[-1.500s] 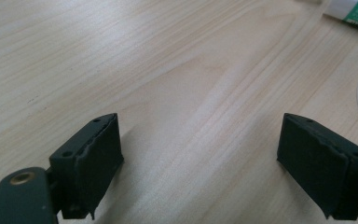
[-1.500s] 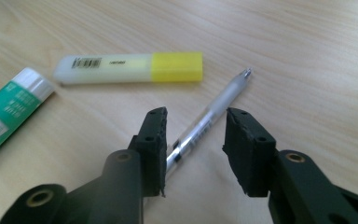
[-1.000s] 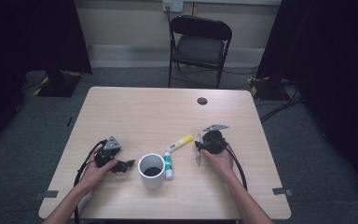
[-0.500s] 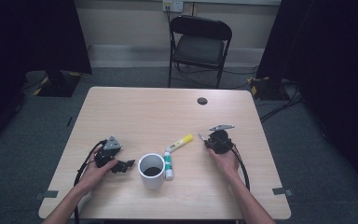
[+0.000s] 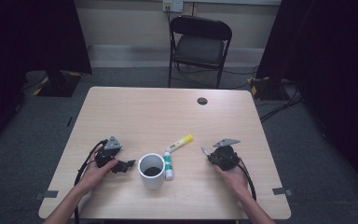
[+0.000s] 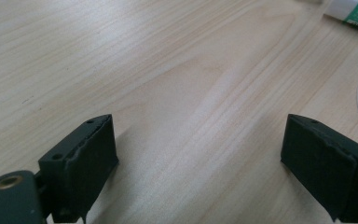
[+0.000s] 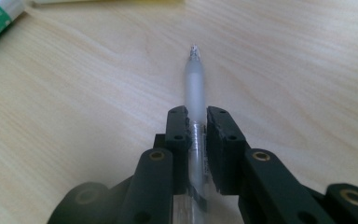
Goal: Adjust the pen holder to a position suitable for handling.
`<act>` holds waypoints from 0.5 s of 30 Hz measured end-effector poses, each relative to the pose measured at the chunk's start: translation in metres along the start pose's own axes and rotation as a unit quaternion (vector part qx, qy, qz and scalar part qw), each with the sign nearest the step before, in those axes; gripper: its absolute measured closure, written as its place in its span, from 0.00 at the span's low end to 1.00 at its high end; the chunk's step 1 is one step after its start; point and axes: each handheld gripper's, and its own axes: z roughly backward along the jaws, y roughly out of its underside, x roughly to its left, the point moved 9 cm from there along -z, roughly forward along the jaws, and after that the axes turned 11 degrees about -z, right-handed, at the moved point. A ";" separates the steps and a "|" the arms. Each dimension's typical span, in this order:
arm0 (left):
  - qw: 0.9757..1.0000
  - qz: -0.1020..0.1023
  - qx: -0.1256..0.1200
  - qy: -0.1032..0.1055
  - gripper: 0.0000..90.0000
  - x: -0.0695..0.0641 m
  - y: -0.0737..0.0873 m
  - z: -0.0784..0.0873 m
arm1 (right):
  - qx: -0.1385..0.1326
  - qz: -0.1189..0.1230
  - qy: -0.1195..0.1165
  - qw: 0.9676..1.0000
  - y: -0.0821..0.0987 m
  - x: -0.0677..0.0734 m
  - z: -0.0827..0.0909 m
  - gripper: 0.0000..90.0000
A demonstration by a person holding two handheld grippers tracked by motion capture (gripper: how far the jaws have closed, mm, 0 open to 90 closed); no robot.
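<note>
**Right gripper clamps a pen beside a cup**

The right gripper (image 5: pixel 207 152) is closed on a clear pen (image 7: pixel 195 93) that pokes out over the table (image 5: pixel 135 112), tip forward. To its left lie a yellow marker (image 5: pixel 181 142) and a green-labelled tube (image 5: pixel 168 164), the tube just beside a white cup (image 5: pixel 152 171). The left gripper (image 5: pixel 127 164), jaws wide apart and empty, sits near the cup's other side. A chair (image 5: pixel 199 44) stands beyond the table.

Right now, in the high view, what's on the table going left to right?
left gripper → white cup → green-and-white glue stick → yellow highlighter → clear pen → right gripper
</note>
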 end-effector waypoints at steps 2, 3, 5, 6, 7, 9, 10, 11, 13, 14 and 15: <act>1.000 0.000 0.000 -0.001 0.11 0.000 0.000 0.000 | 0.000 0.001 -0.001 1.000 -0.001 0.000 -0.001 0.86; 1.000 0.001 -0.001 -0.002 0.10 0.000 -0.001 -0.001 | -0.001 0.006 -0.002 1.000 -0.002 0.001 -0.002 0.86; 1.000 0.001 -0.001 0.000 0.09 0.000 -0.001 -0.001 | -0.002 0.006 -0.004 1.000 -0.004 0.002 -0.004 0.85; 1.000 0.002 0.000 0.001 0.09 -0.001 0.000 -0.001 | -0.005 0.009 -0.005 1.000 -0.006 0.002 -0.005 0.85; 1.000 0.002 0.000 0.001 0.09 -0.001 0.000 -0.001 | -0.005 0.009 -0.005 1.000 -0.006 0.002 -0.005 0.85; 1.000 0.001 0.000 0.001 0.09 -0.001 -0.001 -0.001 | -0.005 0.015 -0.004 1.000 -0.009 0.005 -0.008 0.86; 1.000 0.001 0.000 0.001 0.09 -0.001 0.000 -0.001 | -0.003 0.017 -0.003 1.000 -0.009 0.006 -0.009 0.86; 1.000 0.000 0.000 0.001 0.09 0.000 0.000 -0.001 | -0.003 0.016 -0.005 1.000 -0.010 0.006 -0.010 0.86; 1.000 0.000 0.000 0.001 0.09 -0.001 0.000 -0.001 | -0.005 0.014 -0.007 1.000 -0.012 0.007 -0.011 0.86; 1.000 0.000 0.000 0.000 0.09 -0.001 0.000 -0.001 | -0.006 0.016 -0.006 1.000 -0.012 0.007 -0.012 0.87; 1.000 0.001 0.000 0.001 0.09 -0.001 0.000 -0.001 | -0.005 0.016 -0.009 1.000 -0.012 0.008 -0.012 0.88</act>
